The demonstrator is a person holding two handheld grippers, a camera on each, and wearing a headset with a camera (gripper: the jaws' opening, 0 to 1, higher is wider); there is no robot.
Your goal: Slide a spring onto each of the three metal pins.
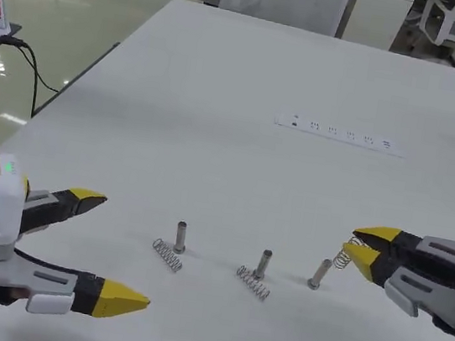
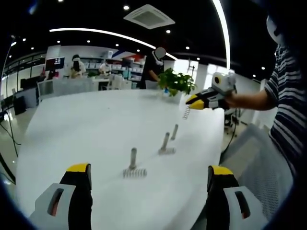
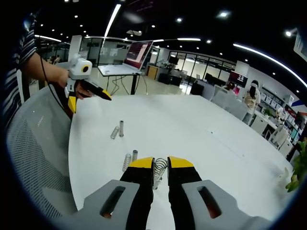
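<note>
1. White workbench (image 1: 221, 93) in a bright open-plan office; power strip (image 1: 338, 135) toward the far side, well apart from the work.
2. On the near part of the bench, three metal pins upright in a row: left pin (image 1: 181, 237), middle pin (image 1: 264, 263), right pin (image 1: 320, 273); all three bare, none yet carrying a spring.
3. First loose spring (image 1: 167, 254) flat on the bench just beside the foot of the left pin; second loose spring (image 1: 253, 282) likewise at the foot of the middle pin.
4. Right gripper (image 1: 363, 245) at the near right; jaws narrow, pinched on the third spring (image 1: 344, 256); spring off the bench, hanging just beside the top of the right pin; cannot tell whether touching it.
5. Left gripper (image 1: 111, 247) at the near left, hovering left of the left pin; jaws wide, holding nothing.
6. Step in hand, as a judgement: the first of the three threadings, on the right pin; task barely begun, two springs left to pick up.
7. Next move, as a judgement: calls for bringing the spring's open lower end over the pin's tip, lining the coil's axis up with the pin, then lowering and letting go; needs a light grip, since a squashed coil may catch on the tip or nudge the pin over.
</note>
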